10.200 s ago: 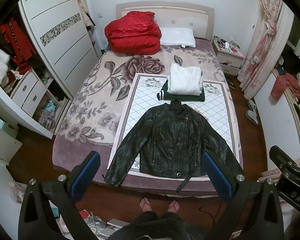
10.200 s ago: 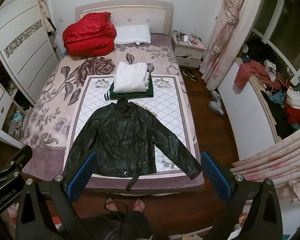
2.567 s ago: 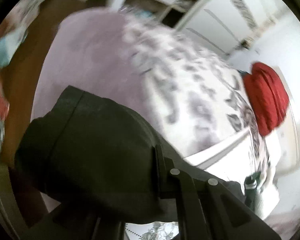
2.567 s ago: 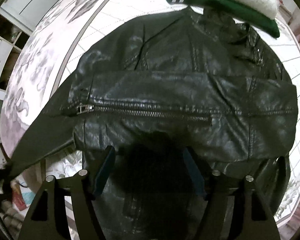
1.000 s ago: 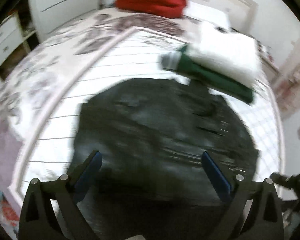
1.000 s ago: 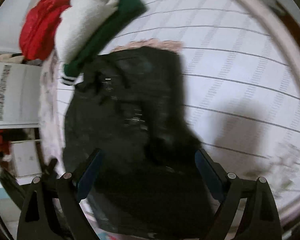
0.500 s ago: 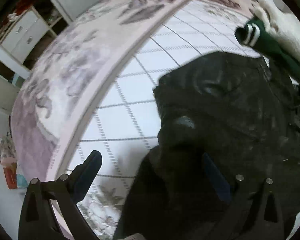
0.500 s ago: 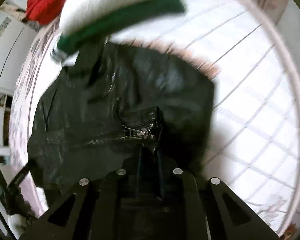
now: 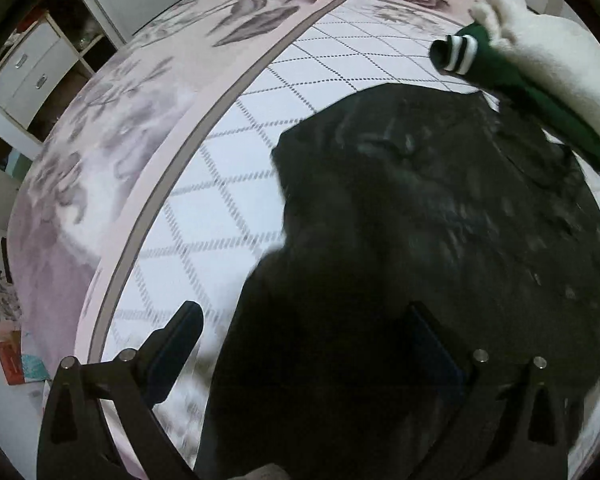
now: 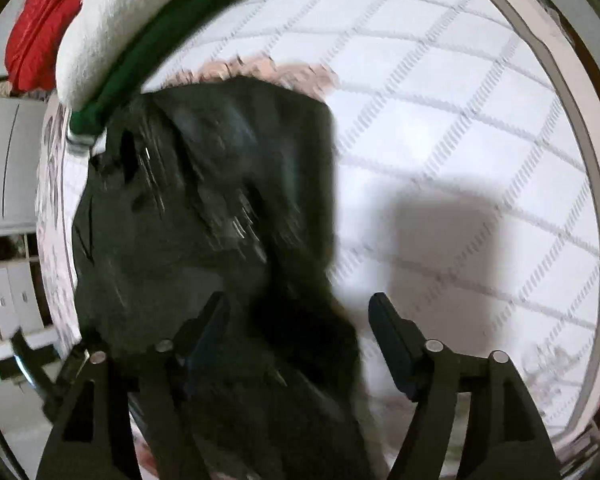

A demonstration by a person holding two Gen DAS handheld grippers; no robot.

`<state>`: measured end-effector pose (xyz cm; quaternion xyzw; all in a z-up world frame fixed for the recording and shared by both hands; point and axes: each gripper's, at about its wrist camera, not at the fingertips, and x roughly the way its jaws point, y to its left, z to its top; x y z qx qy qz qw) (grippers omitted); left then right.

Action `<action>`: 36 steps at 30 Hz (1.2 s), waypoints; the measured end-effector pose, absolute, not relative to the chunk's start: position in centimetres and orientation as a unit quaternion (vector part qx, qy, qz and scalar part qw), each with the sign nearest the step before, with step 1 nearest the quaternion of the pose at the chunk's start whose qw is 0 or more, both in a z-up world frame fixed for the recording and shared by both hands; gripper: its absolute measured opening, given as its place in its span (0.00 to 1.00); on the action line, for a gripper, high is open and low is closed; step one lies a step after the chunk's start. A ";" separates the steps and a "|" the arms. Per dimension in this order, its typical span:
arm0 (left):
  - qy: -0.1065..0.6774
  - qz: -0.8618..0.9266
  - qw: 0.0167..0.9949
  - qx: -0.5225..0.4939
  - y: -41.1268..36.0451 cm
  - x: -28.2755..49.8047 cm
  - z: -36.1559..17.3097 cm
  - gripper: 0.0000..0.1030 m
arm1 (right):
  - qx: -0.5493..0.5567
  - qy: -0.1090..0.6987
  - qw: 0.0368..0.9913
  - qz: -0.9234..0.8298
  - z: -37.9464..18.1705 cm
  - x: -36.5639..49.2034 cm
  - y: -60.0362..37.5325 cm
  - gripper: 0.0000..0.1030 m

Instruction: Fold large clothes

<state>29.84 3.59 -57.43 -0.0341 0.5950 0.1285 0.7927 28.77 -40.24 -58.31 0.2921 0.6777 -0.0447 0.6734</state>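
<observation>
Now | my left gripper (image 9: 300,344) released, black jacket (image 9: 440,208) between its fingers | my right gripper (image 10: 300,332) released, straddling jacket's edge, likely for regripping.

Bedroom — bed (image 9: 112,128), wardrobe (image 9: 28,76)

black jacket under the right gripper, on the quilted mat

the right gripper (image 10: 298,334) hangs over the black jacket (image 10: 220,220) with its jaws spread apart, the jacket's right edge running between them. the jacket lies bunched and blurred on the white quilted mat (image 10: 460,128). past its collar sit a folded white sweater (image 10: 116,20) on a green garment (image 10: 172,40), and a red bundle (image 10: 40,20) beyond.
</observation>
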 end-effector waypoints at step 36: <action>0.590 0.009 0.783 0.195 -3.3 9.3 -55.8 1.00 | 0.258 0.765 0.590 0.018 -60.3 10.8 -21.1 0.65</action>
